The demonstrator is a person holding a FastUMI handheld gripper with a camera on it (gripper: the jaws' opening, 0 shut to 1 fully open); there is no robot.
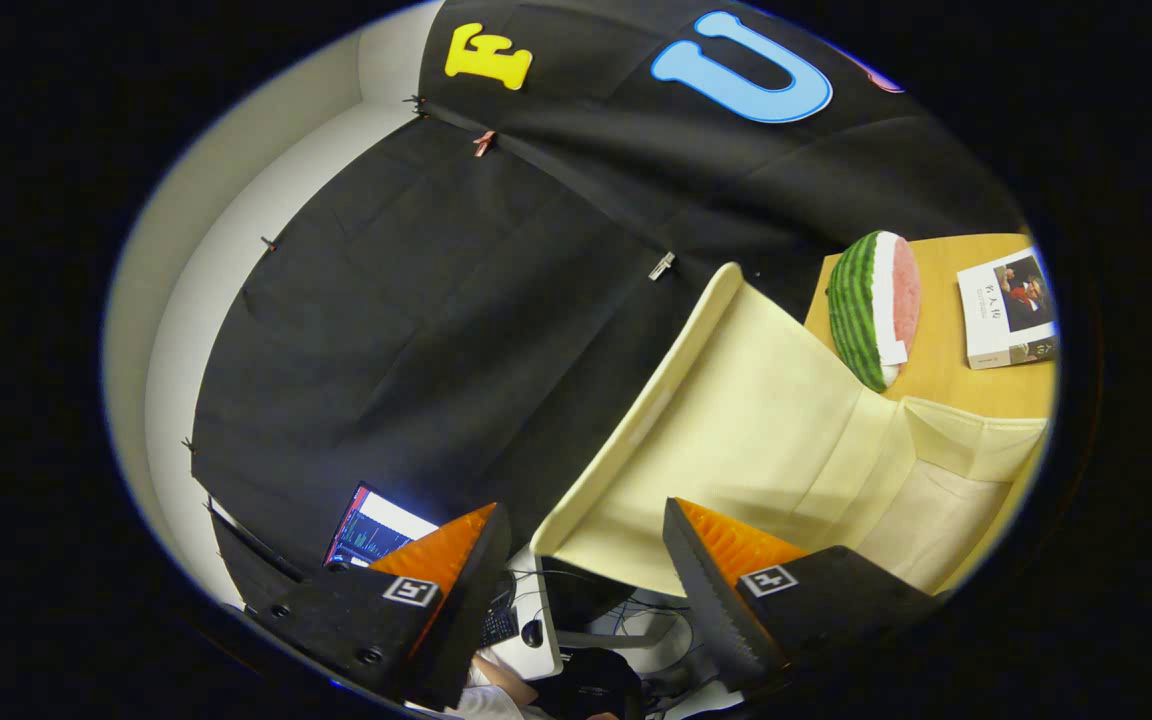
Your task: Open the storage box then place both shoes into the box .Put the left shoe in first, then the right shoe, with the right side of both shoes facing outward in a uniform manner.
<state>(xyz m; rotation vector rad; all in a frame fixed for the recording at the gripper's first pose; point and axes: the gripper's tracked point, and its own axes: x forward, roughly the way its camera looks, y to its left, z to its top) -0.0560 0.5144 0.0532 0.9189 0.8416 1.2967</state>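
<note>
The pale yellow storage box (946,470) stands on the wooden table (946,370) with its lid (726,430) swung up and open, just beyond my right finger. My gripper (586,520) is open, fingers spread wide with nothing between them, and the lid's lower edge lies just ahead of the gap. The box's cream inside shows past the right fingertip (696,525). The whole view is tilted.
A watermelon-slice cushion (873,308) and a book (1008,308) lie on the table behind the box. Beyond the left finger sit a lit laptop screen (376,530), a keyboard and mouse (533,632) on a white desk, with a person's arm (496,685) below.
</note>
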